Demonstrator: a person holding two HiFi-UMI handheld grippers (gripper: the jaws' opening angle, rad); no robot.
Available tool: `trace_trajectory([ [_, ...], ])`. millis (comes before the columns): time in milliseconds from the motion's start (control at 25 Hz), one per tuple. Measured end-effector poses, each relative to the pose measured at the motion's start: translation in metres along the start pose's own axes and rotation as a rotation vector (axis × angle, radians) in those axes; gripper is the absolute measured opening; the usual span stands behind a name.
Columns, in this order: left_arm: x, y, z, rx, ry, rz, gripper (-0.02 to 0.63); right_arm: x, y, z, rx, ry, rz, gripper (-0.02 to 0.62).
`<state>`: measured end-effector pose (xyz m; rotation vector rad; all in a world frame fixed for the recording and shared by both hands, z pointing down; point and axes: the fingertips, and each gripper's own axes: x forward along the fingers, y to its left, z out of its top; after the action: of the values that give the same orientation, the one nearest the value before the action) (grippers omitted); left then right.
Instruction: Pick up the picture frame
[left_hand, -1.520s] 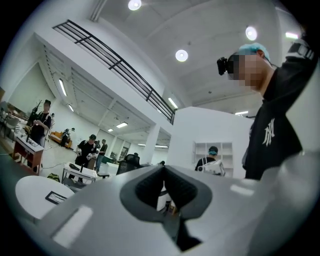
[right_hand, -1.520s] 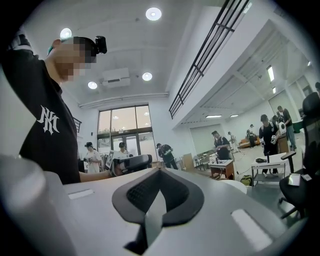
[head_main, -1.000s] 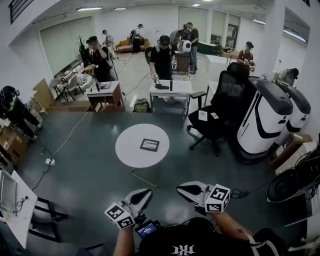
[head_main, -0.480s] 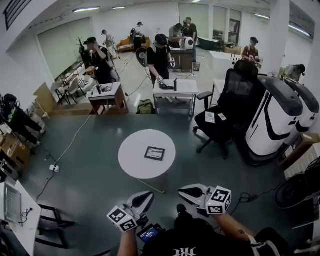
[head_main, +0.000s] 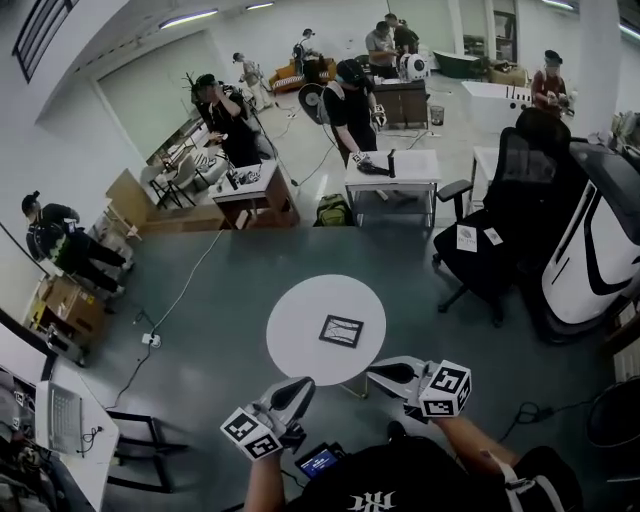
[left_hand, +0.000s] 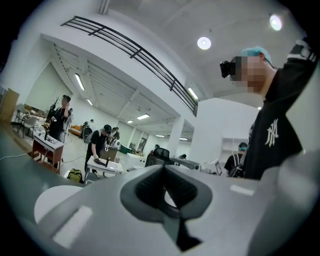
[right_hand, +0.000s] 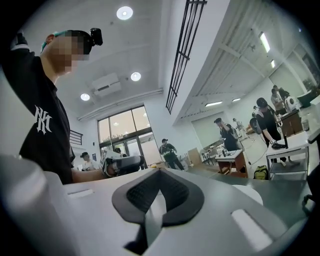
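Note:
In the head view a small dark picture frame (head_main: 341, 330) lies flat on a round white table (head_main: 300, 335), a little right of its middle. My left gripper (head_main: 303, 385) hangs just short of the table's near edge, shut and empty. My right gripper (head_main: 377, 369) is over the near right rim, also shut and empty, close to the frame but apart from it. The left gripper view shows its pads (left_hand: 150, 186) pressed together, with the table (left_hand: 52, 198) low at the left. In the right gripper view the pads (right_hand: 175, 192) meet too. The frame is in neither gripper view.
A black office chair (head_main: 500, 225) and a large white machine (head_main: 598, 255) stand to the right. Beyond the table are a white desk (head_main: 395, 168), a wooden desk (head_main: 255, 192) and several people. A power strip (head_main: 151, 340) with its cable lies on the floor at the left.
The view has closed in on the round table, so it and the frame now sit nearer and larger. Both grippers, still shut, have gone from well short of the table to its near edge.

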<state>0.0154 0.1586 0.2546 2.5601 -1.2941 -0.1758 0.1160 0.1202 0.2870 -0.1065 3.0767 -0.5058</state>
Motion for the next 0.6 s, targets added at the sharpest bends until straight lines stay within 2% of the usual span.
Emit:
trace_trajectory([
  [200,0.048,0.035,0.021,-0.049,-0.067,0.020,0.003,0.003,-0.070,0.001,0.062,0.003,0.014,-0.003],
  [320,0.063,0.055,0.026,-0.034,-0.055,0.055,0.003,0.014,-0.101,-0.001,0.105,0.016,0.004,-0.003],
  [600,0.079,0.125,0.025,-0.065,-0.050,0.105,0.003,0.038,-0.155,0.011,0.097,0.000,-0.038,-0.003],
])
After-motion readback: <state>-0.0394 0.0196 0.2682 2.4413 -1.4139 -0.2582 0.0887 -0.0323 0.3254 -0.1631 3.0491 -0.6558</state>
